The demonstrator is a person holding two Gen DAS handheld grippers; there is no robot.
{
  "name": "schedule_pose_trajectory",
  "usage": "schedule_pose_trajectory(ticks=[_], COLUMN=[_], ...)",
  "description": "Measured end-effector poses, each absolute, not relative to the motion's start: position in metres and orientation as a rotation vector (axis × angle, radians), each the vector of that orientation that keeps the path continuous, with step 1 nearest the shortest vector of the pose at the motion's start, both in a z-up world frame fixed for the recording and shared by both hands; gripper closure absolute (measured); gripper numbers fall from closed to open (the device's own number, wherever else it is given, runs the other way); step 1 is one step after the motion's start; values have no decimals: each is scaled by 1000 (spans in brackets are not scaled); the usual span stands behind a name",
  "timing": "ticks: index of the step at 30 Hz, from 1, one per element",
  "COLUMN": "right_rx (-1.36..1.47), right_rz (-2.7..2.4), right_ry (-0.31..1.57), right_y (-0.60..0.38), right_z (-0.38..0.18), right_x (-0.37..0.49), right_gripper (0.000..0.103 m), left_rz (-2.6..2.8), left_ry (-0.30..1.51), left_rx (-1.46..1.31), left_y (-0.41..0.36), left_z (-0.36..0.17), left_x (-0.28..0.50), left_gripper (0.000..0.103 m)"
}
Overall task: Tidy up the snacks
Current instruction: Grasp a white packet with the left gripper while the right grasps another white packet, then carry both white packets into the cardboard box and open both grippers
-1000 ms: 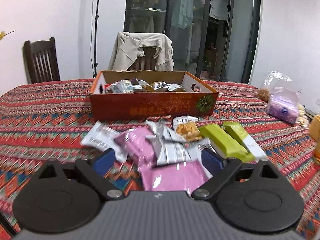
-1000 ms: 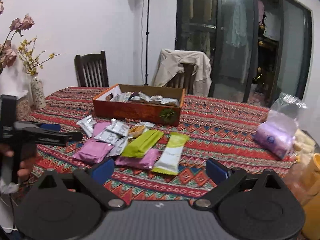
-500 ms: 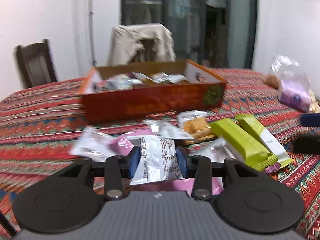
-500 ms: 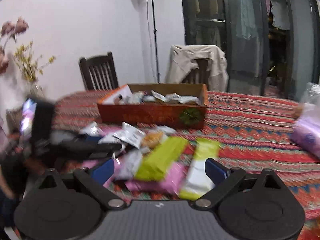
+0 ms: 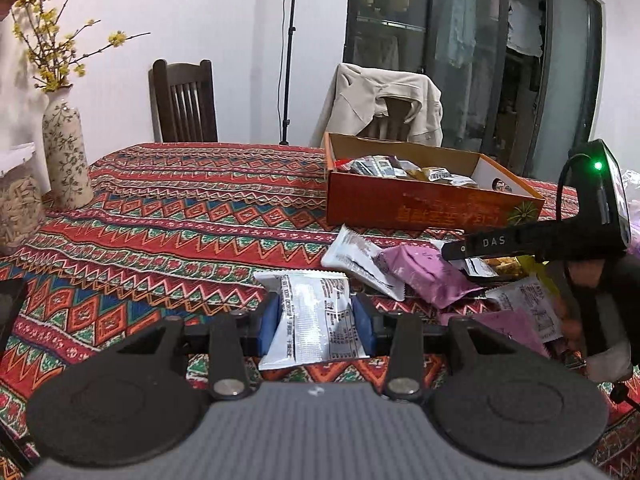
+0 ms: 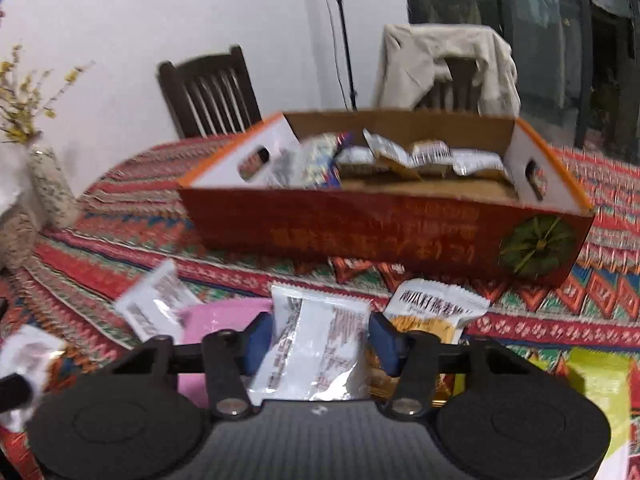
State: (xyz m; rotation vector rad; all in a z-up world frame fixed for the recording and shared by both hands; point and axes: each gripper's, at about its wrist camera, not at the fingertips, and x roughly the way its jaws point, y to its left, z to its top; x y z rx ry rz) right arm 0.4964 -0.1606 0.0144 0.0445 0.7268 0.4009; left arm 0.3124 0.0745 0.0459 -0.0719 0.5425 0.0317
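silver snack packet (image 5: 316,316) gripped at its sides by the left tongs (image 5: 316,322), long axis pointing away from the camera, above the table (image 5: 180,216). second silver packet (image 6: 316,344) likewise between the right tongs (image 6: 320,338), which just closed onto it, pointing toward the orange box (image 6: 384,228).

patterned table (image 5: 180,216) carries orange box (image 5: 400,204), vase (image 5: 66,152), snack packets (image 5: 424,276).
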Motion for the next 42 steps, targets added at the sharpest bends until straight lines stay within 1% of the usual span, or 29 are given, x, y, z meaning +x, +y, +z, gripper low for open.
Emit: schedule_pose_trajectory(ticks=[2, 3, 5, 8, 10, 12, 15, 18, 24, 30, 34, 38, 42], right_rx=[59, 62, 44, 1, -52, -34, 0, 52, 100, 124, 119, 106, 144], right_rz=[413, 423, 439, 435, 417, 424, 423, 380, 310, 318, 343, 374, 419], right_ry=[734, 737, 727, 656, 574, 535, 530, 552, 563, 539, 522, 463, 476], right_y=[-163, -163, -163, -169, -177, -194, -222, -250, -279, -287, -285, -281, -267], right_z=[13, 14, 17, 33, 49, 62, 68, 62, 52, 53, 60, 85, 107], right_x=[497, 497, 491, 463, 432, 398, 354, 319, 289, 293, 312, 365, 454], right_gripper=[55, 62, 66, 66, 66, 66, 65, 65, 65, 65, 65, 65, 65], left_rz=[31, 29, 22, 8, -5, -39, -106, -149, -196, -194, -211, -241, -185], left_ry=[549, 548, 537, 523, 514, 521, 566, 595, 583, 576, 524, 495, 514], left_rx=[-77, -77, -77, -81, -85, -98, -113, -103, -72, -69, -73, -91, -32], left_y=[74, 73, 69, 62, 57, 50, 34, 17, 1, -2, 0, -2, -8], left_z=[46, 46, 48, 54, 58, 59, 54, 49, 53, 58, 77, 103, 107], left_x=[311, 310, 307, 297, 290, 284, 282, 280, 280, 290, 319, 391, 480], left_gripper=[62, 62, 62, 62, 62, 62, 62, 62, 62, 62, 62, 62, 62])
